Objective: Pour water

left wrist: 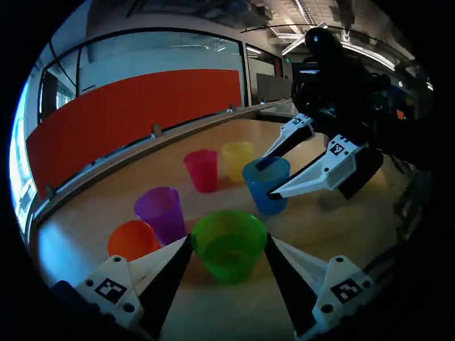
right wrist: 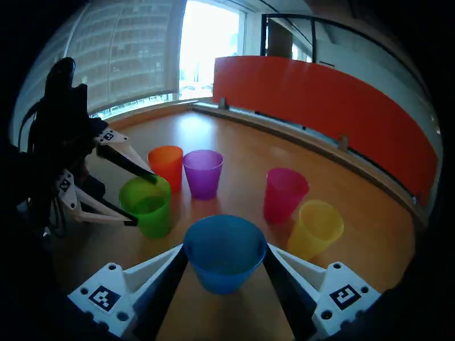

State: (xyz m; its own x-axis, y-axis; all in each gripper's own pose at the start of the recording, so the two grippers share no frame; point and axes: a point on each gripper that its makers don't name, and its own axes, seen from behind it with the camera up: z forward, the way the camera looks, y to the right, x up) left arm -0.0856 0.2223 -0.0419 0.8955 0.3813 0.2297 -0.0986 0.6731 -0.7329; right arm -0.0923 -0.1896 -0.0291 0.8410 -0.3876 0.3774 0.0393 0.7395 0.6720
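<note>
Left tongs (left wrist: 227, 238): clamped on the green translucent plastic cup (left wrist: 228, 244). One finger presses each side of its wall just under the rim. The cup stands upright on the pale wooden worktop (left wrist: 318, 221), its base down. A darker band low inside it looks like a liquid level; I cannot tell for certain.

Right tongs (right wrist: 225, 248): clamped the same way on the blue translucent plastic cup (right wrist: 224, 253), with a finger against each side near the rim. This cup is also upright on the worktop. I cannot tell whether it holds anything.

Cross-check: in the left gripper view my right tongs reach in from the right, one fingertip at the blue cup's far rim and the other against its near wall. In the right gripper view my left tongs reach in from the left and bracket the green cup the same way.

Green and blue cups stand near each other and do not touch.

Other cups, all upright on the worktop:
- orange plastic cup (left wrist: 132, 240), just beside the green one and touching or nearly touching the purple one
- purple plastic cup (left wrist: 161, 213), just behind the green cup
- magenta plastic cup (left wrist: 202, 169), farther back, standing apart from the purple one
- yellow plastic cup (left wrist: 237, 159), beside the magenta one and close behind the blue cup

Along the worktop's far edge runs a long red partition panel (left wrist: 142, 108) with glazing above it. In the right gripper view a bright window (right wrist: 207, 45) sits beyond the end of the worktop.
</note>
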